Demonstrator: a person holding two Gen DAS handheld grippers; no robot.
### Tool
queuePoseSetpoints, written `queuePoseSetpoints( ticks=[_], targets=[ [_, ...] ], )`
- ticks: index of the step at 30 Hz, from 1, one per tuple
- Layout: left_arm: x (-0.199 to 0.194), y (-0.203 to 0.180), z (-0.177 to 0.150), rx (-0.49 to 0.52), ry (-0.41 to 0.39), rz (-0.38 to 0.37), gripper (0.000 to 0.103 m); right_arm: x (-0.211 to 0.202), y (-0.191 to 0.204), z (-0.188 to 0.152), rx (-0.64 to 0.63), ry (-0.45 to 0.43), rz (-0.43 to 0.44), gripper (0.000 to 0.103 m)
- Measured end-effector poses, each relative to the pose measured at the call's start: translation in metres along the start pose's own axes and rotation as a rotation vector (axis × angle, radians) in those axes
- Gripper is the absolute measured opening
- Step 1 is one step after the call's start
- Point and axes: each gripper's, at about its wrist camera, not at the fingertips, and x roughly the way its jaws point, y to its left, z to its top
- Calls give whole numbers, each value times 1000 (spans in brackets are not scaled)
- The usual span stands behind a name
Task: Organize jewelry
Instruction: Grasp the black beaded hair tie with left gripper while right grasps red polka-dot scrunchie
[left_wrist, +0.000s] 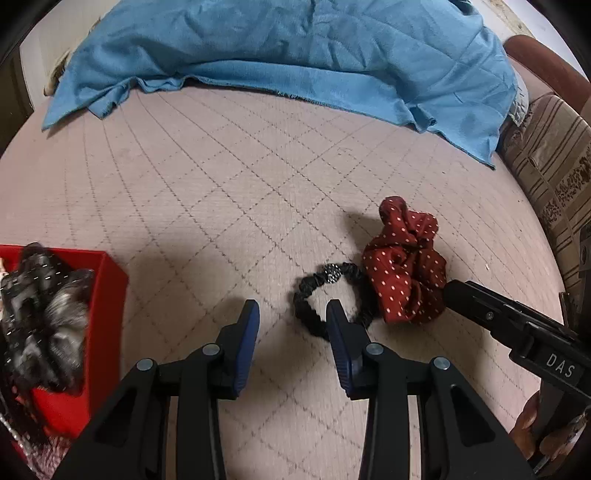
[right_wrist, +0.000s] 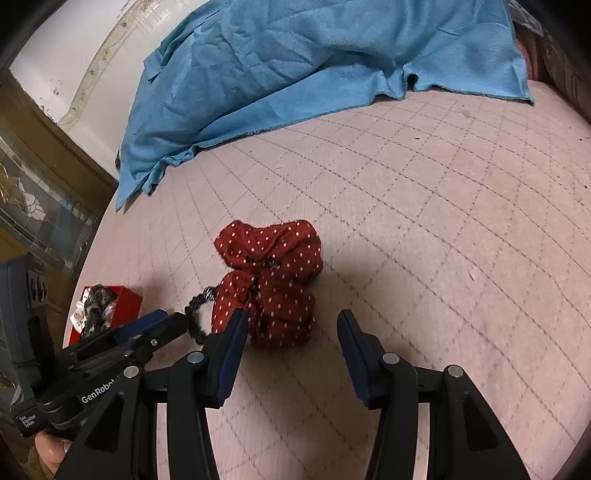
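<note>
A thin black hair band (left_wrist: 314, 291) with a sparkly bead lies on the pink quilted bed (left_wrist: 221, 184). A red dotted scrunchie (left_wrist: 406, 266) lies just right of it, touching it. My left gripper (left_wrist: 293, 325) is open, low over the bed, its right fingertip over the band's near edge. My right gripper (right_wrist: 291, 325) is open, and the red scrunchie (right_wrist: 269, 280) lies just beyond its left finger. The black band (right_wrist: 197, 314) peeks out left of the scrunchie. A red box (left_wrist: 107, 295) at the left holds a dark sparkly scrunchie (left_wrist: 44, 317).
A crumpled blue cloth (left_wrist: 295, 55) covers the far side of the bed. A striped cushion (left_wrist: 554, 166) lies at the right edge. A wooden cabinet with glass (right_wrist: 37, 192) stands left of the bed. The red box (right_wrist: 129, 299) sits near the bed's left edge.
</note>
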Motion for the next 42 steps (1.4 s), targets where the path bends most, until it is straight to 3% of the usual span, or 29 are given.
queuePoseSetpoints(
  ticks=[8,9,10,11,18,24,29,34,36,42],
  targets=[
    [15,-7,8,22,21,-8,34,26,4,12,-7,7,-14,53],
    [16,-8,9,28,26,0,27,28,5,13,-15,6,-21,46],
    [17,-10,8,36,35,6,5,29,6,12,-23,8,-35,23],
    [18,-11,8,40,48,5,5,29,6,12,-27,19,-38,17],
    [3,-10,-15,43,58,3,5,-1,-15,-5,-17,-1,-99,17],
    [-6,-8,-33,43,60,-13,5,-30,-48,-26,74,3,-66,19],
    [-3,-9,-30,29,54,-9,7,-37,-61,-29,115,-38,-66,47],
    [0,-11,-28,32,41,-6,10,-35,-59,-26,113,-54,-62,47],
    [1,-12,-28,32,34,-9,14,-31,-56,-25,106,-51,-59,47],
    [3,-25,-31,70,0,-12,39,-23,-44,-27,68,-62,-85,47]
  ],
)
